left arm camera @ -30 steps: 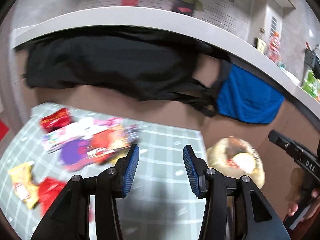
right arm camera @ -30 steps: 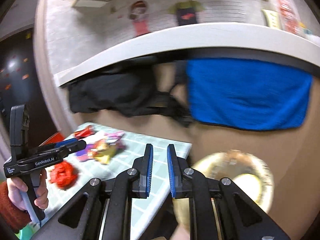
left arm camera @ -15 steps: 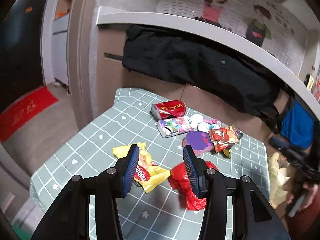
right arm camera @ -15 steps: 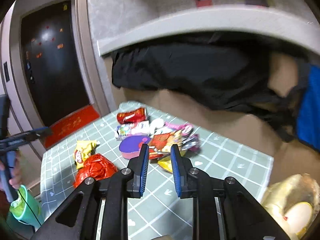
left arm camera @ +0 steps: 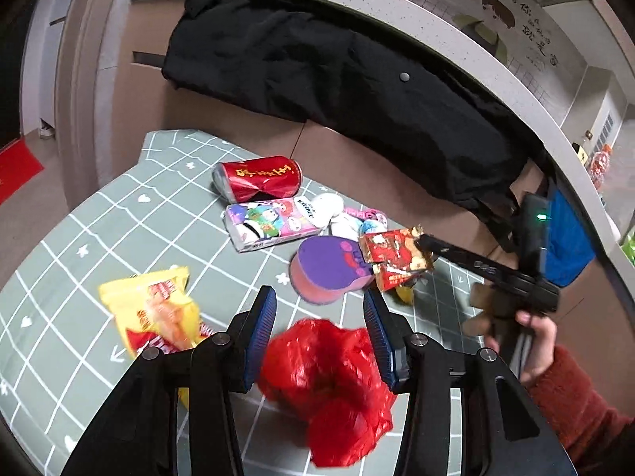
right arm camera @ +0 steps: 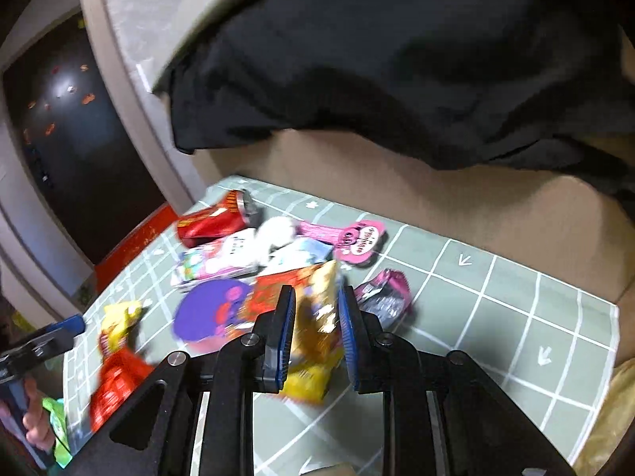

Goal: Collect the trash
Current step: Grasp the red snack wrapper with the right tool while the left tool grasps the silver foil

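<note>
Home: checked tablecloth (left arm camera: 119, 214), counter (left arm camera: 456, 67), doormat (left arm camera: 20, 166).

the red bag (left arm camera: 329, 380) is thin, crinkled, glossy plastic. the can (left arm camera: 258, 177) is dented shiny metal. the yellow wrapper (left arm camera: 158, 309) is glossy foil-like film. the tablecloth (left arm camera: 119, 214) looks smooth and matt. the black coat (left arm camera: 337, 75) is matt cloth.

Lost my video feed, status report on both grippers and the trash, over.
Left gripper open over red plastic bag. Right gripper open around yellow snack wrapper. Nothing blocking.
</note>
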Motion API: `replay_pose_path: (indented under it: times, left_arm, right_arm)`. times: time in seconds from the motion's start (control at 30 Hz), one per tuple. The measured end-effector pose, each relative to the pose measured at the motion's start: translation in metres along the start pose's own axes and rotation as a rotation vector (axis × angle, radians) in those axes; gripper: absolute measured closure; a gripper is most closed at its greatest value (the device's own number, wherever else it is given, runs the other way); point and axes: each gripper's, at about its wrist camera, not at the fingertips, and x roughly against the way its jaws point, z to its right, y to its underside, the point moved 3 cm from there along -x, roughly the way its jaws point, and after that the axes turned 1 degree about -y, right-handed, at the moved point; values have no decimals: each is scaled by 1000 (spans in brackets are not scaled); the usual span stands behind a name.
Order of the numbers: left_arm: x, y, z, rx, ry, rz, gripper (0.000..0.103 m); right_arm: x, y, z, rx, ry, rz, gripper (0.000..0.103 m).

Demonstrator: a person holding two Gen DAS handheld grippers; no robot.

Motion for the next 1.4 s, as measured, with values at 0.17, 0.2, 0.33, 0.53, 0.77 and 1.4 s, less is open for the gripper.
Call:
replay_pose_path:
  times: [0.17, 0.2, 0.33, 0.53, 0.77, 1.4]
  left_arm:
    - [-1, 1, -8, -18, -30, 14, 56]
    - [-1, 2, -10, -15, -31, 14, 56]
    - [1, 9, -16, 5, -27, 4, 56]
    - [5, 12, -3, 16, 6, -7, 56]
    - [-18, 9, 75, -90, 61, 6, 56]
    - [-175, 21, 130, 18, -225, -133, 57]
  right_arm:
    - [-17, 9, -12, 0, -98, -74, 79]
    - [-16, 12, -17, 16, -106, -89, 84]
    - [-1, 31, -39, 46, -183, -127, 95]
    - [56, 52, -38, 54, -130, -68, 97]
    - [125, 56, 15, -29, 49, 75, 97]
    - [187, 96, 87, -151, 109, 209, 96]
